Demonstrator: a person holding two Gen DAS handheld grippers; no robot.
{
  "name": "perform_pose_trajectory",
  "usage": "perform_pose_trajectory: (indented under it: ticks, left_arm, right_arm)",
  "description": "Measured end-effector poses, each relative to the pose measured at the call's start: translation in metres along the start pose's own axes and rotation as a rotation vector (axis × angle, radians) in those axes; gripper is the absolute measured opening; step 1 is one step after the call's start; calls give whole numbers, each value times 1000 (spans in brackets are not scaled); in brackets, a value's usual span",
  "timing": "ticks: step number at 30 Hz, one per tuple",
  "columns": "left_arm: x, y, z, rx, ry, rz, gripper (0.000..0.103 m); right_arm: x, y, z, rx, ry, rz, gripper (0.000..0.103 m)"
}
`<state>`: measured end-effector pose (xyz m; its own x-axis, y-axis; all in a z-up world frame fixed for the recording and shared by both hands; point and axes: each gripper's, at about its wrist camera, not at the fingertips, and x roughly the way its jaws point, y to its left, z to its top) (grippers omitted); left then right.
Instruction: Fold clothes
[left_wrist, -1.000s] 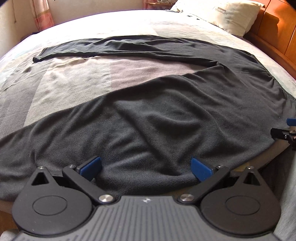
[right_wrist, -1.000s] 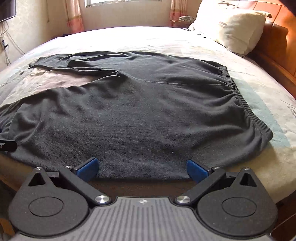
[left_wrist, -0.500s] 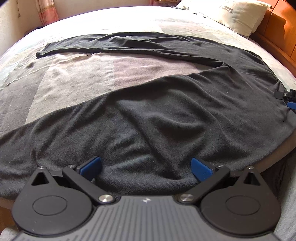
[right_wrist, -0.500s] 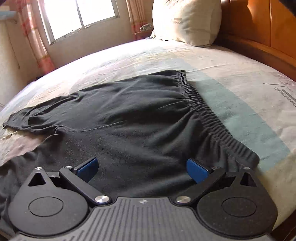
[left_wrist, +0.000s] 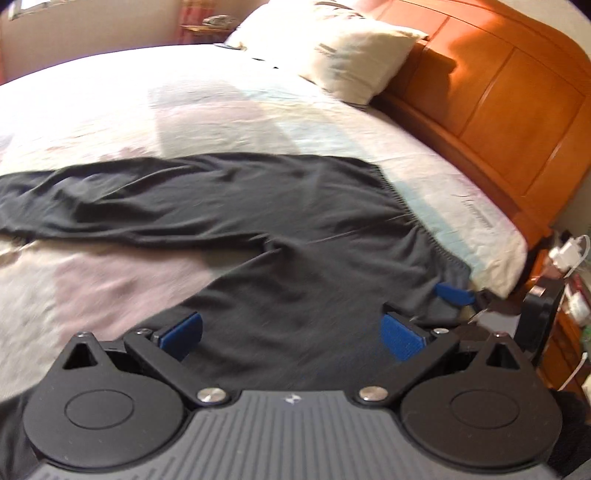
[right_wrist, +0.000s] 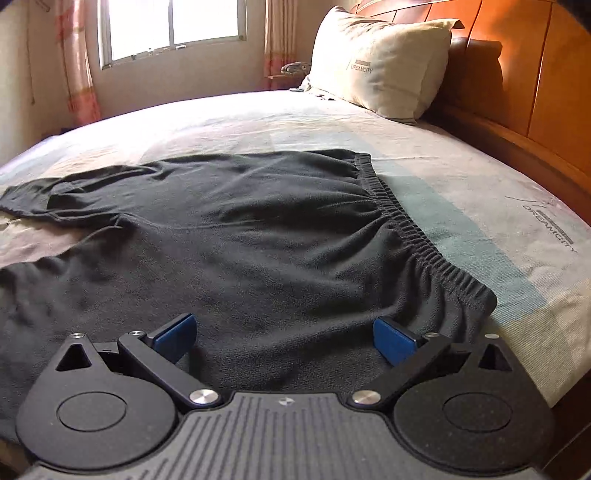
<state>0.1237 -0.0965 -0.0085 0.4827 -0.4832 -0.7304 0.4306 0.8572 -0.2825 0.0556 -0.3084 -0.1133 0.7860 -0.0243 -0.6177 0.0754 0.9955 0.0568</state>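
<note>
I see a pair of black pants lying flat on the bed. The pillow is my landmark. It leans on the orange wooden headboard at the far end of the bed. The pants lie well away from the pillow, near the bed edge closest to me. The stretchy waistband is the part of the pants nearest the pillow. The two legs run away from the pillow, toward the side of the bed under the window.

My left gripper is wide open. Its blue pads sit low over the pants, with black cloth between them. I cannot tell if they touch the cloth.

My right gripper is wide open too. It sits over the pants near the waistband corner that is farthest from the pillow. It holds nothing.

In the left view I see the right gripper's blue finger right at that waistband corner, by the edge of the bed. That view is a bit blurry.
</note>
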Motion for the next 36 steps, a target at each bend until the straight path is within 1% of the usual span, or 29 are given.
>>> perform_pose_trajectory:
  ticks: [2,5,6,8,10,12,14,17,19,21,24,27,29,31,36]
  left_arm:
    - [25,-15,34,14,34,-105,102]
    - [73,-40,85,23,96,-243,102]
    - [93,-49,100,22,124,-277,102]
    - [133,-64,118,16,185,-325,102]
    - [171,-77,131,12,246,-356,102]
    - [206,-89,135,19,309,-349,102]
    - [232,-94,135,11,351,-337,102]
    - [257,-91,136,-9,383,-314,102]
    - [267,-88,138,-17,374,-301,102]
    - [272,-87,144,-24,355,-305,102]
    - [280,-87,156,-13,315,-290,102]
    - [292,-83,167,-46,288,-288,102]
    - [292,-79,173,-64,265,-280,102]
    - [289,-75,176,-90,277,-265,102]
    - [261,-70,174,-26,278,-216,102]
  right_arm:
    - [0,-1,0,6,-1,23,103]
    - [-2,-3,1,20,4,51,103]
    - [-4,-5,2,28,4,76,103]
    - [-8,-9,2,40,-2,111,103]
    - [-7,-12,3,44,4,109,103]
    - [-6,-16,2,55,19,114,103]
    - [-7,-21,2,71,19,136,103]
    - [-9,-26,1,97,18,163,103]
    - [-10,-28,0,104,19,172,103]
    - [-10,-27,0,99,20,175,103]
    - [-11,-26,-1,94,22,175,103]
    - [-11,-24,-1,87,25,170,103]
    - [-11,-23,-2,81,27,165,103]
    - [-11,-22,-2,77,28,163,103]
    - [-11,-25,-1,92,27,172,103]
